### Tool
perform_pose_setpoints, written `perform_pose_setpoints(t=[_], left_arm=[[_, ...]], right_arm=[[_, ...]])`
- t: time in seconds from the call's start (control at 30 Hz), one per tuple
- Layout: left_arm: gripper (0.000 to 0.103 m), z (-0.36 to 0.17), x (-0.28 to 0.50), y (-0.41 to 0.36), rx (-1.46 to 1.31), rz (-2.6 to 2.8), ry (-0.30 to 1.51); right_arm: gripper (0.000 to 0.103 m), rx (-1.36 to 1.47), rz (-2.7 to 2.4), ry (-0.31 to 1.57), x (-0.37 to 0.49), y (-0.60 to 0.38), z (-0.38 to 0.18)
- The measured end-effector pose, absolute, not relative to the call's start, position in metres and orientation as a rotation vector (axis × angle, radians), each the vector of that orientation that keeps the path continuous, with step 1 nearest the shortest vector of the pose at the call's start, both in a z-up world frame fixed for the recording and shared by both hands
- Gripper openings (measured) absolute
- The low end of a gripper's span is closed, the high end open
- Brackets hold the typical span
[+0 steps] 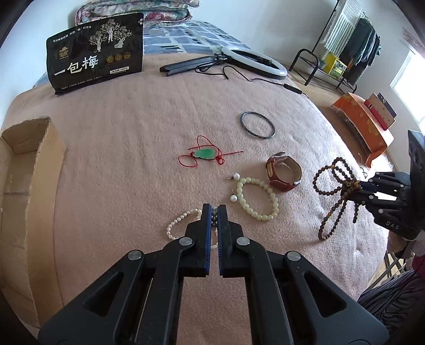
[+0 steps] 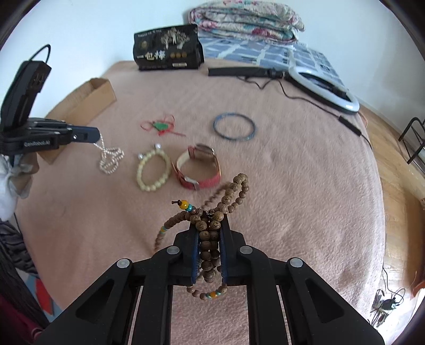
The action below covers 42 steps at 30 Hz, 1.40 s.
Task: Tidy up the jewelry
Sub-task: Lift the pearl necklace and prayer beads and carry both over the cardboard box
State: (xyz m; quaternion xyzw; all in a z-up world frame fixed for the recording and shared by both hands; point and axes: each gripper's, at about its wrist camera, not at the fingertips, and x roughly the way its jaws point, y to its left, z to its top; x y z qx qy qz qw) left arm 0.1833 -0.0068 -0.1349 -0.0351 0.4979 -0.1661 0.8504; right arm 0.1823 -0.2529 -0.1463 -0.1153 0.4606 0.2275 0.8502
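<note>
My left gripper (image 1: 214,209) is shut on a white pearl strand (image 1: 176,221); in the right wrist view the strand (image 2: 110,159) hangs from it (image 2: 97,134) down to the pink blanket. My right gripper (image 2: 209,225) is shut on a brown wooden bead string (image 2: 208,238), lifted above the blanket; it also shows in the left wrist view (image 1: 336,185). On the blanket lie a jade pendant on red cord (image 1: 204,154), a dark bangle (image 1: 257,124), a brown-strap watch (image 1: 284,172), a cream bead bracelet (image 1: 259,199) and two pearl earrings (image 1: 233,187).
An open cardboard box (image 1: 24,191) sits at the blanket's left edge. A black snack bag (image 1: 95,53), a ring light with stand and cable (image 1: 255,59) and folded quilts (image 2: 247,21) lie at the back. An orange box (image 1: 364,127) stands on the floor at right.
</note>
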Motion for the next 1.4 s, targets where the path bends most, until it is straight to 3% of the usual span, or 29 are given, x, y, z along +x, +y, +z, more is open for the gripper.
perform_pose_setpoints(t=[0.73, 1.4], left_arm=[[0.001, -0.030, 0.157, 0.034, -0.203, -0.354, 0.830], [0.001, 0.050, 0.126, 0.132, -0.238, -0.209, 0.632]], right_arm=[[0.011, -0.177, 0.448, 0.818, 0.172, -0.248, -0.083], [0.011, -0.198, 0.592, 0.718, 0.179, -0.160, -0.027]])
